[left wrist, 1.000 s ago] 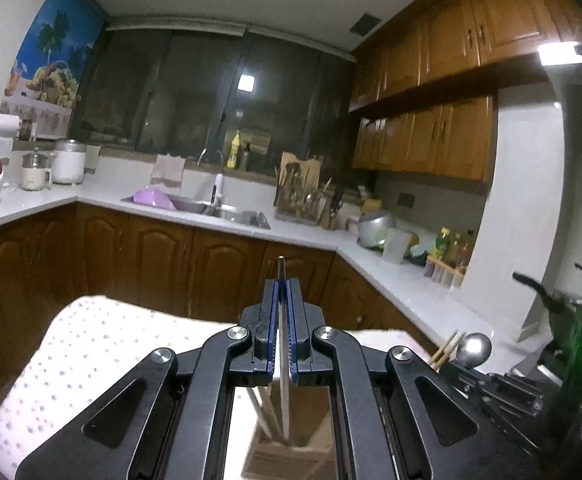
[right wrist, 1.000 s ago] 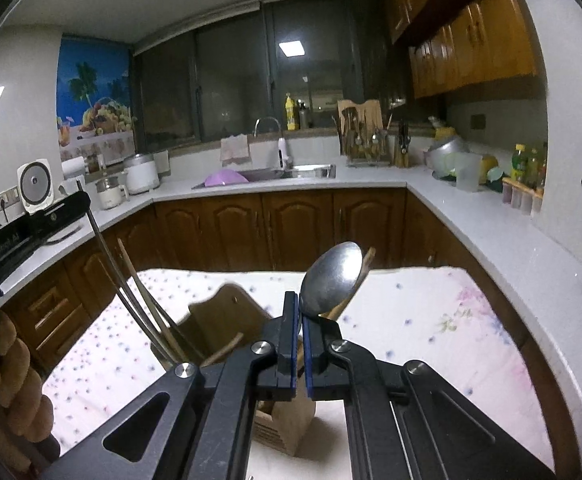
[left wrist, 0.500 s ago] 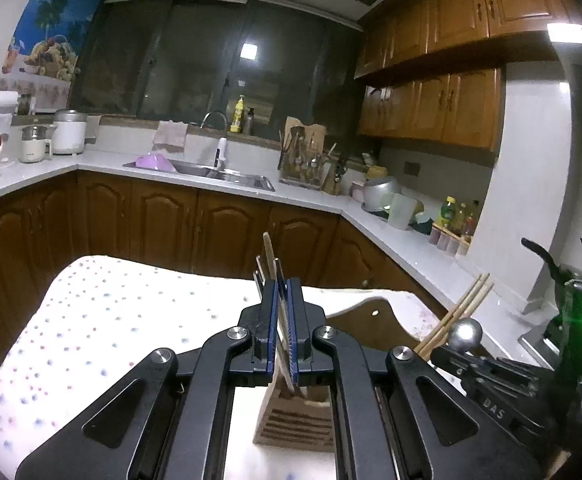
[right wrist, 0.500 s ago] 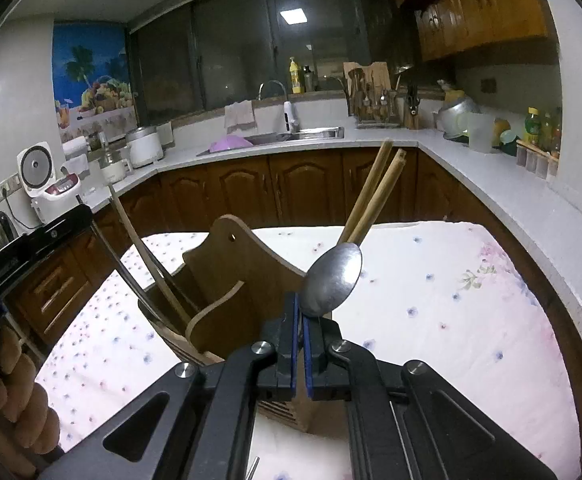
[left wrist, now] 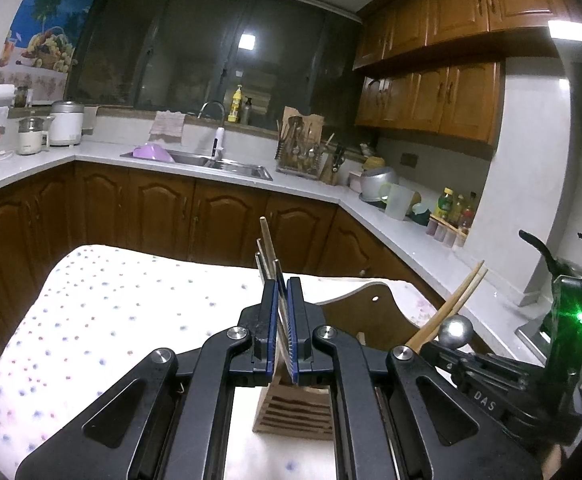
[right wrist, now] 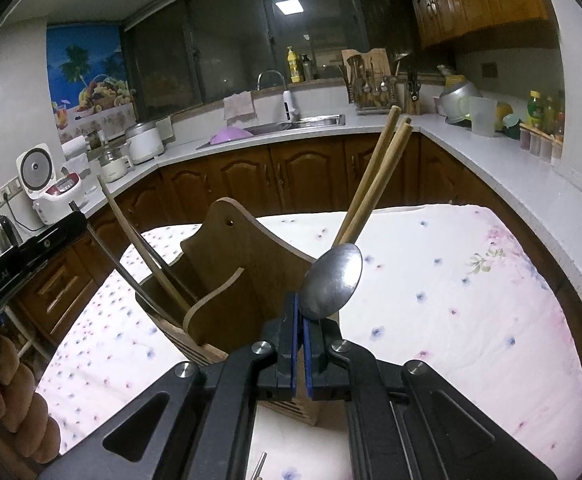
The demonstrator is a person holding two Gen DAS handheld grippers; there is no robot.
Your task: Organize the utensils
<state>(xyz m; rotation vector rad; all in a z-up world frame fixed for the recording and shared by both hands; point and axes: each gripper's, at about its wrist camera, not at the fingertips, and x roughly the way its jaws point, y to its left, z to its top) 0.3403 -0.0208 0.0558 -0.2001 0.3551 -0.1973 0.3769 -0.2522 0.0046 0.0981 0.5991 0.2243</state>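
Now a metal spoon [right wrist: 331,282] is pinched by its handle in the right gripper [right wrist: 301,344], bowl up, just above the wooden holder [right wrist: 227,280]. Thin chopsticks [left wrist: 269,256] are clamped in the left gripper [left wrist: 282,332] over the holder's other side. Insertion appears underway; lowering each into a compartment is called for next.

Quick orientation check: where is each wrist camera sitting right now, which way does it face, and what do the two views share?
Left wrist: rides the left gripper, facing the sink counter over the wooden utensil holder; jaws pinch thin utensils; the right gripper shows at right.
Right wrist: rides the right gripper, facing the same counter; jaws clamp a metal spoon; the person's hand shows at left.
Shared: holder, wooden chopsticks, spoon, floral tablecloth.
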